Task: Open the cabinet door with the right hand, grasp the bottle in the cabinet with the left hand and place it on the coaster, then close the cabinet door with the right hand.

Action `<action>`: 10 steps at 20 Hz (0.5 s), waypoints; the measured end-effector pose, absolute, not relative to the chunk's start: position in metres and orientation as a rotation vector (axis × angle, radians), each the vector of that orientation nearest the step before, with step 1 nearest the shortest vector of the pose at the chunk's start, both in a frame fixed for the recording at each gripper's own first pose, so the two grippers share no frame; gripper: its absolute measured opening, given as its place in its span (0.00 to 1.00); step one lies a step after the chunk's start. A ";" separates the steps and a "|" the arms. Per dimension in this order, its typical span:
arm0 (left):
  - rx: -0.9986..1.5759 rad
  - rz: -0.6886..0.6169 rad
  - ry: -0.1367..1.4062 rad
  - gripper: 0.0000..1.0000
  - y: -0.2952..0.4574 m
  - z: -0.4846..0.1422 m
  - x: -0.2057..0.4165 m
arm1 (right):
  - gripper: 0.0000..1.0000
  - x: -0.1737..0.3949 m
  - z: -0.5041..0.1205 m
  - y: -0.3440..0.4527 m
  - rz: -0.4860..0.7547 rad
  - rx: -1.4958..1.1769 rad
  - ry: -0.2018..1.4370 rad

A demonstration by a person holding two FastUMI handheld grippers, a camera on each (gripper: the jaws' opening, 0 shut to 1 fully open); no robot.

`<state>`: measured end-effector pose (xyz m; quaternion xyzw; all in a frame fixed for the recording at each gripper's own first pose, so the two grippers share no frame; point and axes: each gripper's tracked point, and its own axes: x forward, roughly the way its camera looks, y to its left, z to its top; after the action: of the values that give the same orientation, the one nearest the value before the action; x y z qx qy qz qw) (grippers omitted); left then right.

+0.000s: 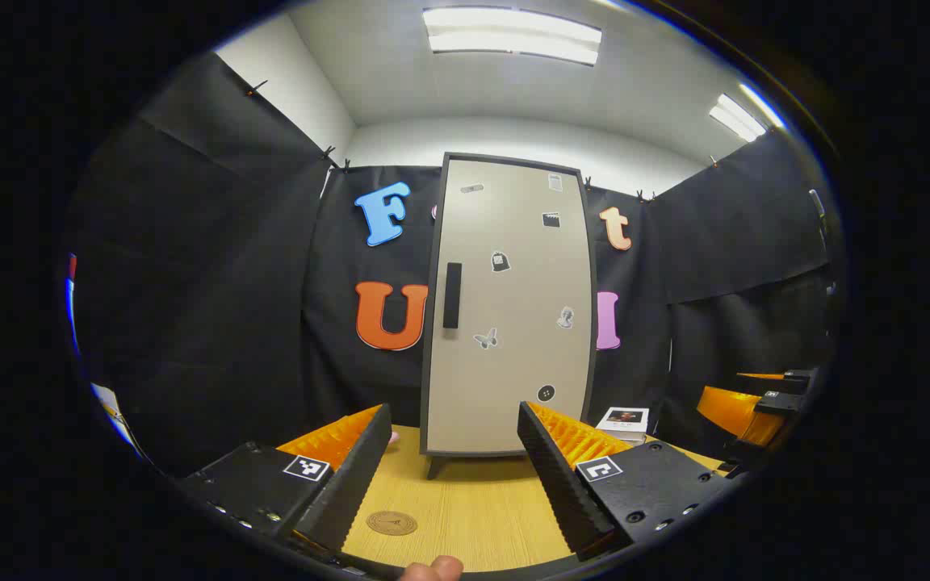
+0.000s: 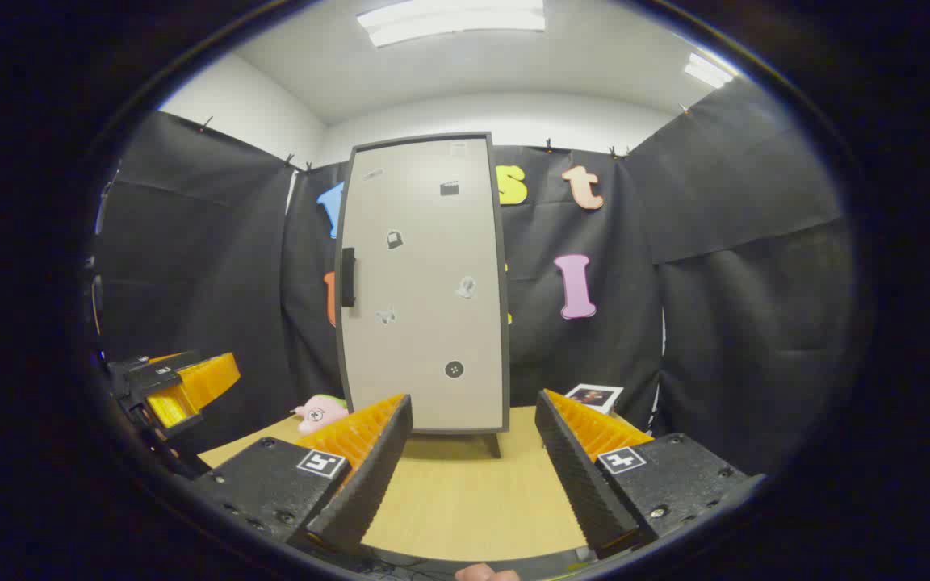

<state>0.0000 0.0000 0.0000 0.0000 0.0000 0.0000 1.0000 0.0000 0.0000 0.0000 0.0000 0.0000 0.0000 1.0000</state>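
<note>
At the back of the table (image 2: 465, 500) the cabinet door (image 2: 425, 282) sits shut with the bottle presumably inside, both my left gripper (image 1: 453, 476) and right gripper (image 2: 473, 476) gaping empty, so I'd pinch that stiff dark handle (image 2: 347, 277) on its left edge, probably swings light.

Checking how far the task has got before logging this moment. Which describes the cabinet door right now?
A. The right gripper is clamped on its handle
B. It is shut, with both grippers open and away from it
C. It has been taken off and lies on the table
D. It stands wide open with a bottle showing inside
B: the cabinet door sits flush in its frame, its handle untouched, while the right gripper and the left gripper are open, short of the cabinet.
</note>
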 end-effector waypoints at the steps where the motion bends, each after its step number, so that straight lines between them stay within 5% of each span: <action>1: 0.001 -0.001 -0.001 0.95 0.000 0.000 -0.002 | 0.99 -0.001 0.001 -0.001 -0.001 -0.004 -0.004; 10: 0.020 0.000 0.011 0.95 0.001 -0.002 -0.012 | 0.98 -0.012 -0.006 0.001 -0.001 0.000 0.010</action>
<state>-0.0118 0.0015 -0.0021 0.0101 0.0054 -0.0001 0.9999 -0.0115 0.0010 -0.0056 0.0001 0.0048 -0.0007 1.0000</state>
